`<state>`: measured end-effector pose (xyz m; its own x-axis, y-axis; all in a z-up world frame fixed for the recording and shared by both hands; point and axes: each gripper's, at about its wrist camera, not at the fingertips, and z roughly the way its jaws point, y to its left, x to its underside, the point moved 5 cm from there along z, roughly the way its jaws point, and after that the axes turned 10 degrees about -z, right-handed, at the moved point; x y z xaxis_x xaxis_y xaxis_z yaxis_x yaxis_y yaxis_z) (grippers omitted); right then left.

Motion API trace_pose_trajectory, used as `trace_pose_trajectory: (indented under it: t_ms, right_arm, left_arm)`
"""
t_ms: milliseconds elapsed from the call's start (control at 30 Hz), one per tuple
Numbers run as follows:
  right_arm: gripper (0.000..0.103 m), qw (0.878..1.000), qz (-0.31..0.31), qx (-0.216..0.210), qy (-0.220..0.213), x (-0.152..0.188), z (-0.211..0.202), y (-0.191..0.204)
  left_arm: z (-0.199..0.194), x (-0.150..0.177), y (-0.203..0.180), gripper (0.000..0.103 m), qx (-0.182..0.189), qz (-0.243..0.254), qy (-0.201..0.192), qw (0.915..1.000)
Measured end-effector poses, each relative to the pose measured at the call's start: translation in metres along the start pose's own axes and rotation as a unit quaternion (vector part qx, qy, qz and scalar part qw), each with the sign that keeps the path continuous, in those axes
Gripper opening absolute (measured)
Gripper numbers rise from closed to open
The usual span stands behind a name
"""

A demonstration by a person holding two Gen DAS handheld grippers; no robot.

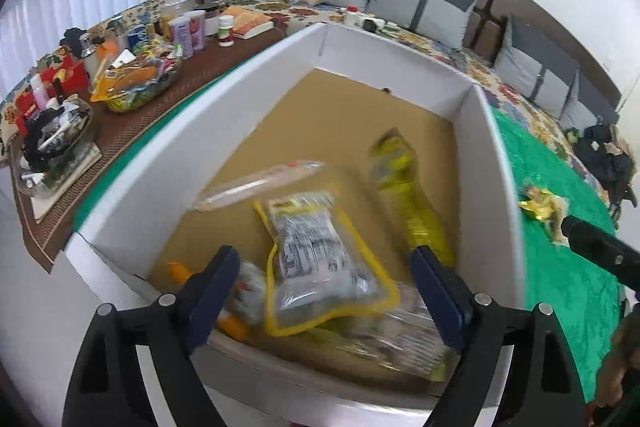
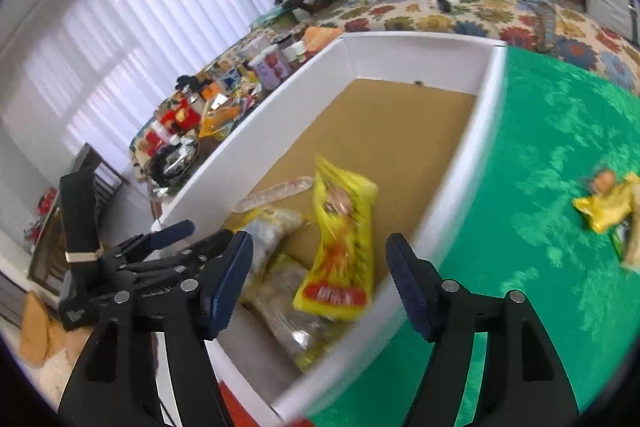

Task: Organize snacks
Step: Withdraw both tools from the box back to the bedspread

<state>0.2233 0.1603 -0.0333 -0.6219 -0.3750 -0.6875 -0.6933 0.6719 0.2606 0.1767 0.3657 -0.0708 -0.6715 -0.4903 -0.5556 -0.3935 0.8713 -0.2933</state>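
Note:
A white box (image 1: 400,47) with a brown cardboard floor holds several snack packets. My left gripper (image 1: 324,253) hangs open over its near end. Below its fingers lies a clear packet with a yellow border (image 1: 320,259), blurred and not touched by the pads. A yellow packet (image 1: 416,203) and a long clear packet (image 1: 260,183) lie further in. My right gripper (image 2: 319,239) stands open above the box's (image 2: 400,55) near right wall, over the yellow packet (image 2: 340,235), with nothing between its pads. More yellow snack packets (image 2: 608,207) lie on the green cloth (image 2: 540,147) to the right.
Left of the box, a brown side table (image 1: 132,131) is crowded with bottles, jars and a bowl of sweets (image 1: 132,83). Behind runs a floral-covered sofa (image 1: 420,39) with grey cushions (image 1: 440,7). A dark bag (image 1: 608,155) sits far right.

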Motion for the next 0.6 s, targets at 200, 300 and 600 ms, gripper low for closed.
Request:
trace_pose_trajectory:
  t_ms: [200,300,600]
  right_arm:
    - [0.078,0.994,-0.008,0.104,-0.018,0.064,-0.051,-0.093]
    - [0.078,0.983,0.000,0.180,0.029,0.129,-0.073,-0.163]
    - [0.078,0.941,0.094,0.324,0.025,0.256,-0.183,-0.299]
  left_arm:
    - [-0.028,0.022,-0.086,0.090,0.061,0.045,-0.013,0.9970]
    - [-0.033,0.043,-0.150,0.098,0.101,0.091,-0.012,0.9906]
    - [0.061,0.153,-0.311,0.102,0.125,0.185,0.100,0.9697]
